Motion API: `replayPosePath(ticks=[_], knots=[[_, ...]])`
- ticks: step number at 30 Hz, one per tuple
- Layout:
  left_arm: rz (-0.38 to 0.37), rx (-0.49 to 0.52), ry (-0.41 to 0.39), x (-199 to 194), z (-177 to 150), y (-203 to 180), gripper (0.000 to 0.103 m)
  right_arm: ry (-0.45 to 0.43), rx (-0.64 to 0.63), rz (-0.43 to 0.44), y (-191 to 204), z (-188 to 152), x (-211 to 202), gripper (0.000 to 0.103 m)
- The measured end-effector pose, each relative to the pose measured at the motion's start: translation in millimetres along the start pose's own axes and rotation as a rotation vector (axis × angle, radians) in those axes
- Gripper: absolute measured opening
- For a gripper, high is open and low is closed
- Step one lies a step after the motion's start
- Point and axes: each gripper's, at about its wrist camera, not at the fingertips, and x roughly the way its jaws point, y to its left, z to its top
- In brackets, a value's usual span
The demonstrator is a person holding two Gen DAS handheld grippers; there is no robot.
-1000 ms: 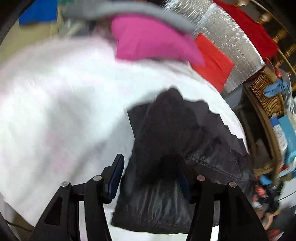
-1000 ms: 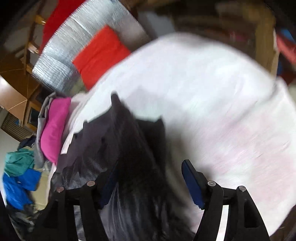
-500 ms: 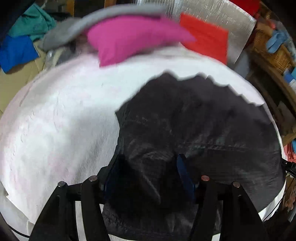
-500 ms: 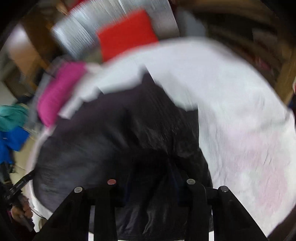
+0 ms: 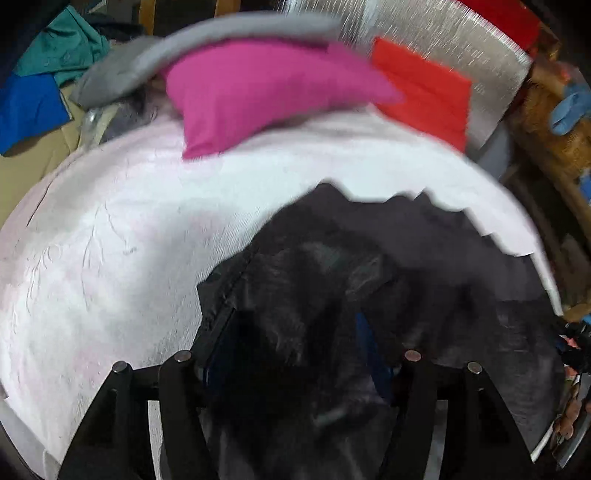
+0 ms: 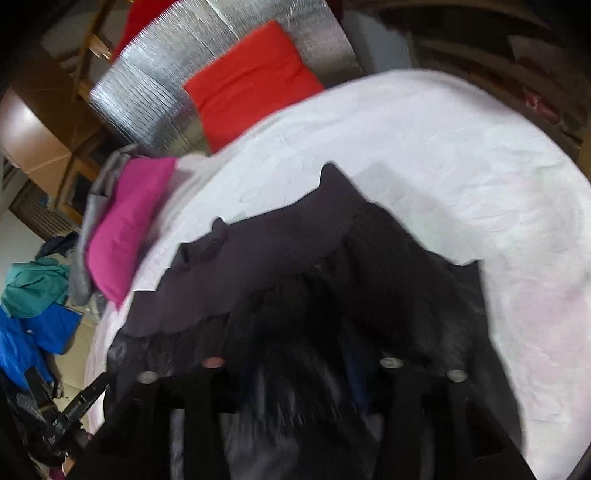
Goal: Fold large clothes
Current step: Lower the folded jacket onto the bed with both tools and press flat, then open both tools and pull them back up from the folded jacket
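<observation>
A large black garment (image 5: 424,266) with a scalloped edge lies spread on a white bed cover (image 5: 110,258). Part of it is gathered up into my left gripper (image 5: 286,332), whose blue pads are shut on a thick bunch of the shiny fabric. In the right wrist view the same black garment (image 6: 277,258) covers the near half of the white cover (image 6: 461,147). A thick fold of it rises between the fingers of my right gripper (image 6: 288,343); its jaws are opening, with the fabric still filling the gap. The fingertips of both grippers are mostly hidden by cloth.
A folded pink cloth (image 5: 258,85) and a grey one (image 5: 221,37) lie at the far edge, with a red cloth (image 5: 424,85) against a silver panel (image 5: 443,33). Teal and blue clothes (image 6: 33,288) are heaped beside the bed. A wicker basket (image 5: 554,122) stands to the right.
Both grippers have moved across the bed with the black garment, which now lies spread wider. The right gripper closed on the fabric and now stands a little wider.
</observation>
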Motion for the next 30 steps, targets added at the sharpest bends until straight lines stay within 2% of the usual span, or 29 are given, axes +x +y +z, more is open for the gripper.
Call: replayPosePath(ticks=[2, 4, 10, 13, 14, 16, 18, 20, 22, 24, 28, 30], knots=[[0.029, 0.015, 0.032, 10, -1, -3, 0.067, 0.014, -0.038, -0.059, 5, -2, 18, 0.066], [0.039, 0.043, 0.029, 11, -3, -5, 0.067, 0.007, -0.065, -0.074, 7, -1, 16, 0.066], [-0.030, 0.032, -0.047, -25, -15, 6, 0.067, -0.061, -0.061, 0.020, 4, -21, -39, 0.066], [-0.051, 0.058, -0.071, -44, -31, 3, 0.067, -0.115, -0.152, 0.050, 14, -50, -80, 0.063], [-0.060, 0.077, -0.078, -51, -39, 2, 0.067, -0.121, -0.187, 0.060, 19, -64, -90, 0.058], [-0.074, 0.101, -0.089, -61, -52, -2, 0.067, -0.100, -0.241, 0.079, 26, -91, -101, 0.056], [-0.078, 0.126, -0.101, -62, -63, -5, 0.067, -0.069, -0.282, 0.062, 31, -113, -99, 0.056], [-0.036, 0.170, -0.076, -58, -79, -11, 0.069, 0.031, -0.302, 0.033, 33, -134, -80, 0.056], [0.023, 0.217, -0.032, -46, -94, -17, 0.071, 0.078, -0.323, -0.014, 36, -146, -61, 0.057], [0.062, 0.252, -0.032, -41, -98, -23, 0.071, 0.061, -0.357, -0.032, 41, -149, -66, 0.057], [0.034, 0.220, -0.089, -59, -103, -22, 0.071, -0.010, -0.305, 0.097, 40, -152, -92, 0.056], [0.034, 0.217, -0.106, -63, -111, -24, 0.071, -0.014, -0.343, 0.069, 45, -160, -92, 0.057]])
